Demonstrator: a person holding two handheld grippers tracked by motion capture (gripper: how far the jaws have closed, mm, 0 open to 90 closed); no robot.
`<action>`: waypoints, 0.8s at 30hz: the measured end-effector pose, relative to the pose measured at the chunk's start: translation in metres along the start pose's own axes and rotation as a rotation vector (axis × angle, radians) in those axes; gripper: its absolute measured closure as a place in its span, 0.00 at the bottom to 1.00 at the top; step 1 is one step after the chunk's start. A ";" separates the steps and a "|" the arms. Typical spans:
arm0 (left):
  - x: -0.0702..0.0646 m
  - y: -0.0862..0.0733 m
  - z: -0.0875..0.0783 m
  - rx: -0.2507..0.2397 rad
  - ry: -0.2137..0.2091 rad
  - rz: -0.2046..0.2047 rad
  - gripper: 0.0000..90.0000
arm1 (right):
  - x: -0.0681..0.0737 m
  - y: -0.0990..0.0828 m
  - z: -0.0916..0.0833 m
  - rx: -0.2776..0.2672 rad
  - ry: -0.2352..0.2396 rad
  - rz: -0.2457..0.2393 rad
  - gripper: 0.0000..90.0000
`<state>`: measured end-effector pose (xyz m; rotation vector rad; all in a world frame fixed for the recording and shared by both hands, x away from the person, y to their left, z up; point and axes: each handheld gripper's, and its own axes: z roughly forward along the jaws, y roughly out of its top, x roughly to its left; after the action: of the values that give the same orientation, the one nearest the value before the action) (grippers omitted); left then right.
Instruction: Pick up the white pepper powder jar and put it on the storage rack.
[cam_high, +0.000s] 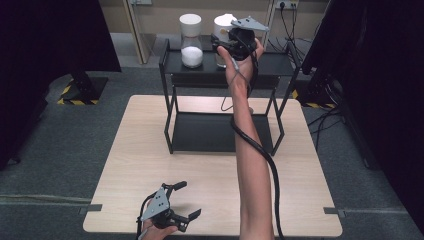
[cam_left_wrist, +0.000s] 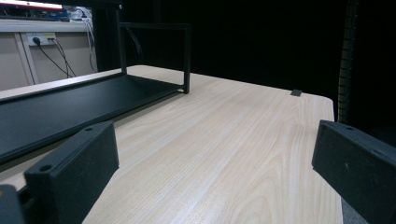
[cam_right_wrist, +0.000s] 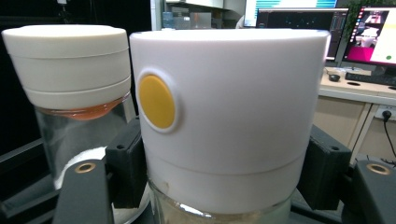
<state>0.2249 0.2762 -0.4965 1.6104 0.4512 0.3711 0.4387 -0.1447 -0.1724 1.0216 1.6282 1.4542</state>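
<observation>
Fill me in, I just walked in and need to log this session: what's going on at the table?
A person works two hand-held grippers. The right gripper is up at the black shelf rack's top level, its jaws on either side of the right white-lidded jar, beside the other jar. The left gripper sits open and empty over the wooden table.

The right gripper (cam_high: 223, 42) and hand (cam_high: 245, 55) hide the right jar's (cam_high: 223, 22) body

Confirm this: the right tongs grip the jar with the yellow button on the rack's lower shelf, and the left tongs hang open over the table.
Wrong shelf. The high view shows the right tongs gripping the jar on the rack's top shelf. The yellow button and open left tongs over the table hold.
</observation>
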 end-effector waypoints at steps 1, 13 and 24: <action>0.000 0.000 0.000 0.000 0.000 0.000 0.00 | 0.000 0.000 0.001 -0.001 0.000 0.002 0.34; 0.000 0.000 0.000 0.000 0.002 0.000 0.00 | -0.001 -0.008 0.009 0.005 -0.002 0.003 0.34; 0.000 0.000 0.000 0.003 0.002 -0.004 0.00 | -0.002 -0.013 0.008 -0.011 -0.003 0.016 0.34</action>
<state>0.2250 0.2767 -0.4966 1.6118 0.4562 0.3693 0.4450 -0.1435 -0.1864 1.0315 1.6116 1.4703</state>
